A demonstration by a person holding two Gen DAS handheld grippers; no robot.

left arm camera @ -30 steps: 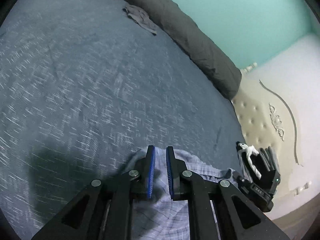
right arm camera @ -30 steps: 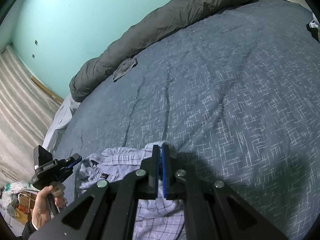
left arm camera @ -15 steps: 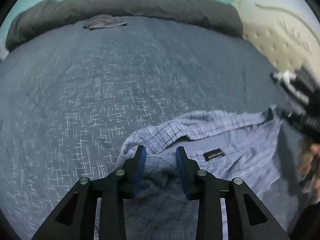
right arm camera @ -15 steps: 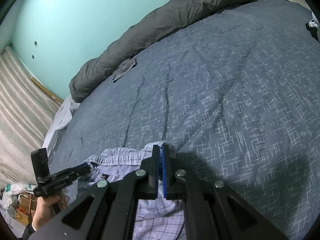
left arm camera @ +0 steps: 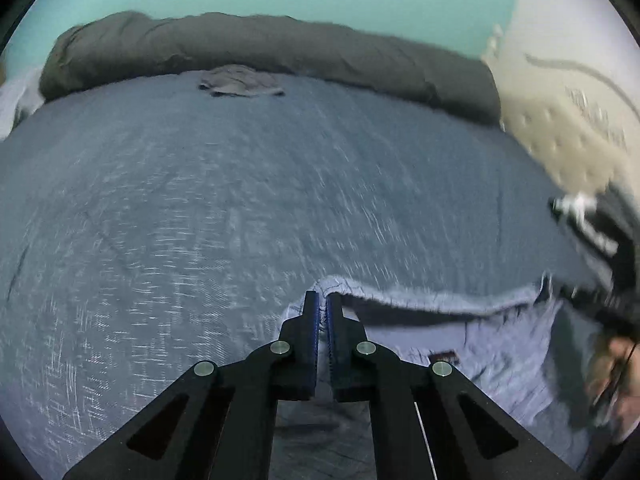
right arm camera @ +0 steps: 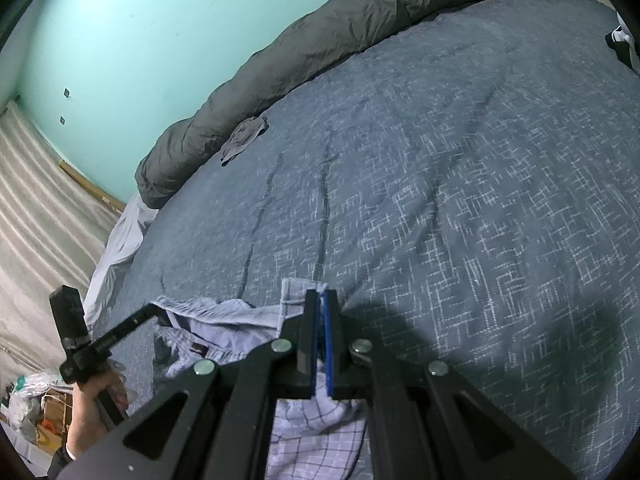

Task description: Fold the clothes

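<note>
A light blue checked garment (left arm camera: 500,344) with a dark label lies bunched at the near edge of the blue bed cover (left arm camera: 200,200). My left gripper (left arm camera: 322,300) has its jaws closing, blue pads pinching the garment's hemmed edge. That edge stretches taut to the right, towards the black right gripper body and a person's hand (left arm camera: 612,364). In the right wrist view my right gripper (right arm camera: 322,300) is shut on another corner of the garment (right arm camera: 224,320), fabric showing between its pads. The left gripper (right arm camera: 160,314) reaches the cloth from the left, held by a hand (right arm camera: 92,400).
A rolled grey duvet (left arm camera: 280,48) runs along the far side under the teal wall. A small grey garment (right arm camera: 244,136) lies beside it. A cream tufted headboard (left arm camera: 560,120) stands on the right. Bags and boxes (right arm camera: 32,408) sit on the floor past the bed's left edge.
My left gripper rolled level, opened over the garment, then closed on its edge and rose, pulling that edge taut. The right gripper has kept still, shut on its corner.
</note>
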